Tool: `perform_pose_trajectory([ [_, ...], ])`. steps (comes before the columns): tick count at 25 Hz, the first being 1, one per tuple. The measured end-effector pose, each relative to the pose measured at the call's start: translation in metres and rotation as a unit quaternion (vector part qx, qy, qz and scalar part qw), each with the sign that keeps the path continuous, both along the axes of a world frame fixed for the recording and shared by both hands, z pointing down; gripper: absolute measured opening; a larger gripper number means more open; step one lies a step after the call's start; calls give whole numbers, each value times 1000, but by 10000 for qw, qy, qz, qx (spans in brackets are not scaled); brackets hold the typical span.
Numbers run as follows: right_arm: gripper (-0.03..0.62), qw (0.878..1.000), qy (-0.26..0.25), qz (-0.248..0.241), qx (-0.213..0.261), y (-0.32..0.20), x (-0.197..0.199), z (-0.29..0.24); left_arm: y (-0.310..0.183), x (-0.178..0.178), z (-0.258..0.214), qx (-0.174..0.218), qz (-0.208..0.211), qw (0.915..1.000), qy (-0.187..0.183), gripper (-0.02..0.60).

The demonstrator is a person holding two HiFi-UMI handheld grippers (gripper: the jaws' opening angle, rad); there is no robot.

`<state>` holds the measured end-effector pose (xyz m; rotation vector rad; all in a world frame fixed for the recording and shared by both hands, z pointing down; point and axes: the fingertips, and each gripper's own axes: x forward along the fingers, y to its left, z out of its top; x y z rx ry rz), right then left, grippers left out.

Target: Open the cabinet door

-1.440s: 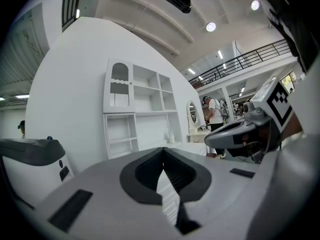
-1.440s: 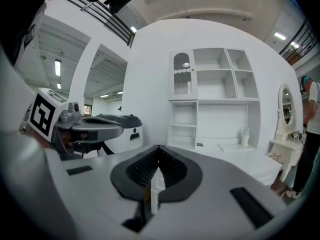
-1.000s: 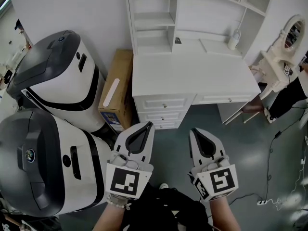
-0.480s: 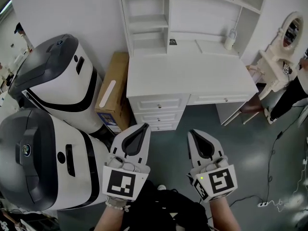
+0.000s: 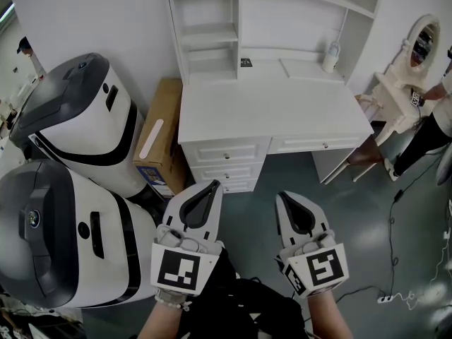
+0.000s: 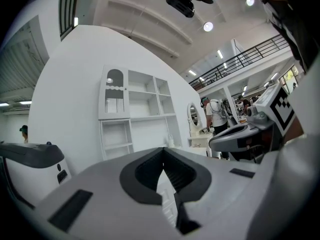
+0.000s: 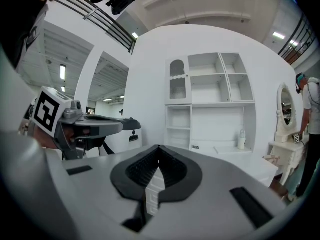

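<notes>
Both left gripper (image 5: 213, 185), right gripper (image 5: 282, 195) clamped together, empty, held level facing white desk (image 5: 275, 111): likely approach pose; cabinet door (image 7: 177, 86) well apart.

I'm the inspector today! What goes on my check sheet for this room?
Surface: desk top, white, mostly bare.
Job's things: cabinet door, arched, high in the hutch, shut, untouched.
Clutter: bottle and small dark tag at the desk's back.
Grippers: left gripper and right gripper shut, empty, short of the desk.
Cables: black cable and power strip on the floor, right.
Surroundings: big machines, cardboard box, mirror stand, a person.
</notes>
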<state>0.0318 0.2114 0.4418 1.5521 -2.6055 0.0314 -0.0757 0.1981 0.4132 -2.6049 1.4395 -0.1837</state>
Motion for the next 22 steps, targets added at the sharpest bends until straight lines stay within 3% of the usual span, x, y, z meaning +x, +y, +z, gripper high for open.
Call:
perform_pose_trajectory([
  [10,-2,9999,79,61,30,-26,7,1,-31,11,5,35,110,9999,-17,0],
  [22,-2,9993,165,320,-10,-110,21,-4,-123,31,0,83,430,9990,15,0],
])
